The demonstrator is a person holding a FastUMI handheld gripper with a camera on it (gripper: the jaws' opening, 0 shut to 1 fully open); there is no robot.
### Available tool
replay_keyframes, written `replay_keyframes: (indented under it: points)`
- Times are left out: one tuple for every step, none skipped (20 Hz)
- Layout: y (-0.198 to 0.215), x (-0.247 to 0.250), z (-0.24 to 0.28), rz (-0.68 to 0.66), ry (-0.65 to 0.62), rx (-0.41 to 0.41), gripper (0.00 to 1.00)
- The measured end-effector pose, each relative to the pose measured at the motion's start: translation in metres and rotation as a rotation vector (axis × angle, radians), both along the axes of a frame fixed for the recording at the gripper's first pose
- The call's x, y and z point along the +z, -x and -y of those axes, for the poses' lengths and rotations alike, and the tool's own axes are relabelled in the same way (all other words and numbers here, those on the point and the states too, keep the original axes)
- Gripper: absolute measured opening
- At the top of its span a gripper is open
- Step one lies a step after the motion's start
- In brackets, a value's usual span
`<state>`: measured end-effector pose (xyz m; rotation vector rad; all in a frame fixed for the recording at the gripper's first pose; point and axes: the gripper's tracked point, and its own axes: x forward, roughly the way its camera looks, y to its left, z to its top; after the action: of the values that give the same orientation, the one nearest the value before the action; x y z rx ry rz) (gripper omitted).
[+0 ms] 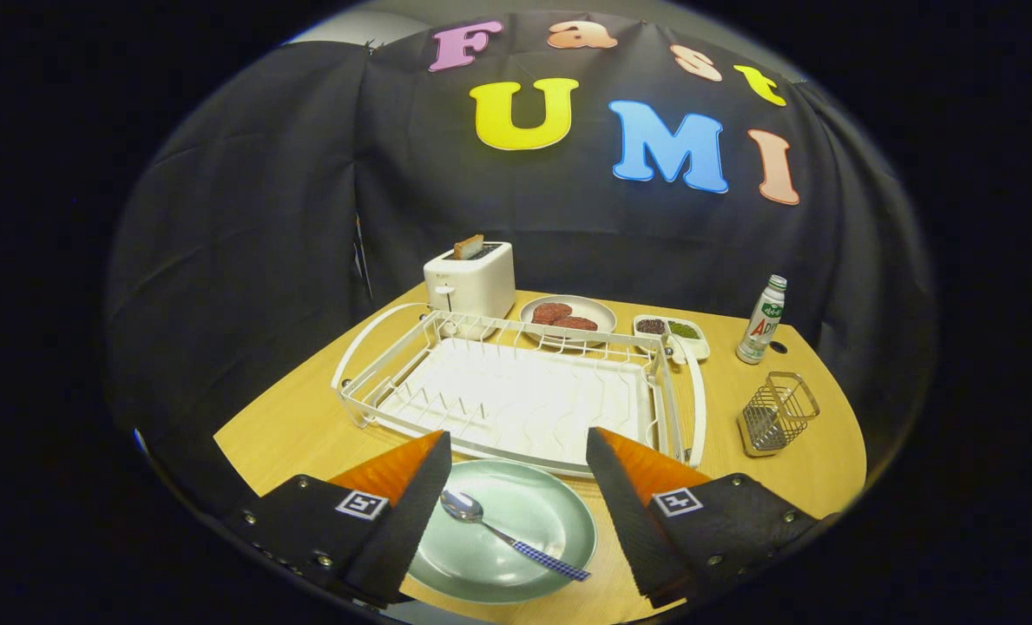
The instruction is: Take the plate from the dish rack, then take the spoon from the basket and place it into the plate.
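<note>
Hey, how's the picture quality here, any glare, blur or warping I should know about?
In the gripper view, the dish rack tray is washed out by bright overhead glare; the fisheye bends the table edge and the rack's rails; the plate and spoon, between the open gripper's fingers, look sharp; the toaster and bottle farther back are softer but readable.

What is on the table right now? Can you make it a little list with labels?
gripper: gripper open, fingers wide apart, holding nothing
plate: pale green plate on the table, between the fingers
spoon: spoon with checked blue handle, lying in the plate
dish rack: white dish rack beyond the plate, no dishes in it
basket: wire basket beside the rack, tilted
behind rack: toaster, plate of patties, bottle
task: looks done
</note>
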<state>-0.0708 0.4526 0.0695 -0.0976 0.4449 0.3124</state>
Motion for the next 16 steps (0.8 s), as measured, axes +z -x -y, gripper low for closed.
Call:
replay_keyframes:
  points:
    - [0.000,-0.002,0.001,-0.002,0.004,0.001,0.96]
    - [0.000,-0.004,0.001,-0.007,0.008,0.003,0.98]
    - [0.000,-0.005,0.001,-0.008,0.009,0.003,0.98]
    - [0.001,-0.006,0.002,-0.009,0.008,0.001,0.98]
    - [0.000,-0.006,0.003,-0.010,0.003,-0.001,0.98]
    - [0.000,-0.004,0.003,-0.008,-0.001,-0.003,0.98]
    - [0.000,-0.001,0.004,-0.003,-0.008,-0.005,0.98]
    - [-0.001,0.006,0.005,0.009,-0.014,-0.005,0.98]
    - [-0.003,0.014,0.007,0.027,-0.017,-0.010,0.98]
    - [-0.005,0.025,0.009,0.052,-0.024,-0.012,0.98]
    - [-0.008,0.037,0.011,0.074,-0.033,-0.015,0.98]
    - [-0.012,0.052,0.013,0.096,-0.043,-0.020,0.98]
    - [-0.015,0.067,0.018,0.121,-0.054,-0.028,0.98]
    - [-0.020,0.087,0.022,0.153,-0.067,-0.039,0.98]
    - [-0.023,0.103,0.027,0.176,-0.080,-0.047,0.98]
    - [-0.030,0.126,0.035,0.211,-0.093,-0.064,0.98]
